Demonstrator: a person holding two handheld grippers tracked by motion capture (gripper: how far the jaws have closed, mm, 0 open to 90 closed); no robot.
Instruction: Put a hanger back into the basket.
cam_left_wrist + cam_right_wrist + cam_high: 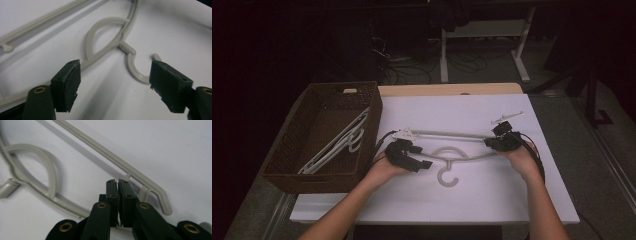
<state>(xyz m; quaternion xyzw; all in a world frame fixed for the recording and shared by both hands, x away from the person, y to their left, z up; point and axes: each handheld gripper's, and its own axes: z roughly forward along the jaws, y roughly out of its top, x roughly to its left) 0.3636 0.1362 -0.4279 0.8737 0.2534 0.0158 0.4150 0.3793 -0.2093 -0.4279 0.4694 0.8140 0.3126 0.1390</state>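
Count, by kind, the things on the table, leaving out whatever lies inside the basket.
hanger: 1
basket: 1
tools: 2 (left tool, right tool)
Total: 4

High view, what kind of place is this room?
Probably a lab or workshop set up for recording: a white-topped table with a wicker basket of hangers, cables trailing over the dark floor behind, and a bare table frame.
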